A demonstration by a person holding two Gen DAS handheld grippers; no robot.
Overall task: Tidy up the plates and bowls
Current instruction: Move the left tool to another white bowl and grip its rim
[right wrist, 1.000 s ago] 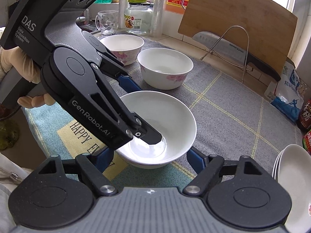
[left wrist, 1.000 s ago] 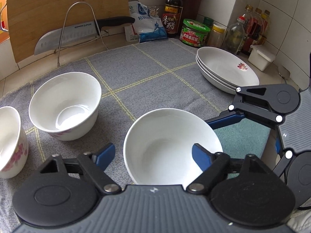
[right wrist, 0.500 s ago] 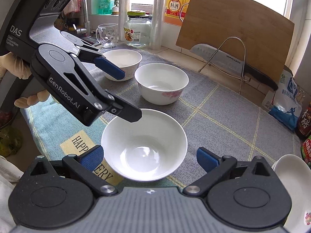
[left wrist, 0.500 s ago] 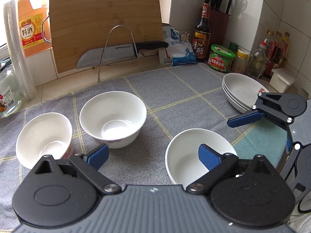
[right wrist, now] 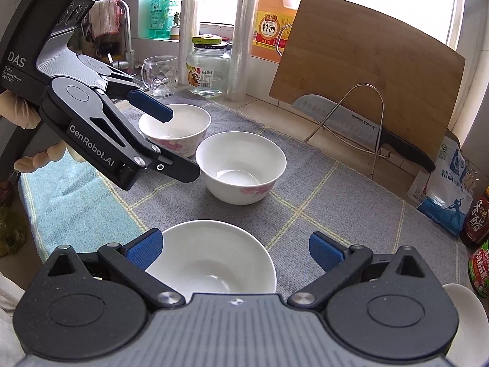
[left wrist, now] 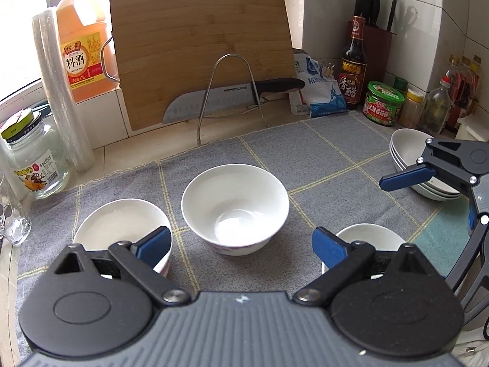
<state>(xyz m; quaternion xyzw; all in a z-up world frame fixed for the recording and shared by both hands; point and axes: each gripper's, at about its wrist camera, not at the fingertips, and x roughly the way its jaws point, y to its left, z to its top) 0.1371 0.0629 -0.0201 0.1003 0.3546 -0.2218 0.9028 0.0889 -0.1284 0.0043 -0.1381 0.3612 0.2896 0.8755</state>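
Both grippers released and empty over a cloth of three loose bowls.

The left gripper [left wrist: 241, 244] has just been spreading its jaws, nothing between them; the flower-patterned middle bowl [left wrist: 235, 206] sits straight ahead of it, just past the fingertips, with a second patterned bowl [left wrist: 120, 229] under its left finger. The right gripper [right wrist: 233, 250] has likewise just spread wide, and the plain white bowl [right wrist: 214, 260] lies right below it, untouched by the pads. The stacked plates [left wrist: 409, 165] sit well off beyond the right gripper, so I judge the left nearer the middle bowl.
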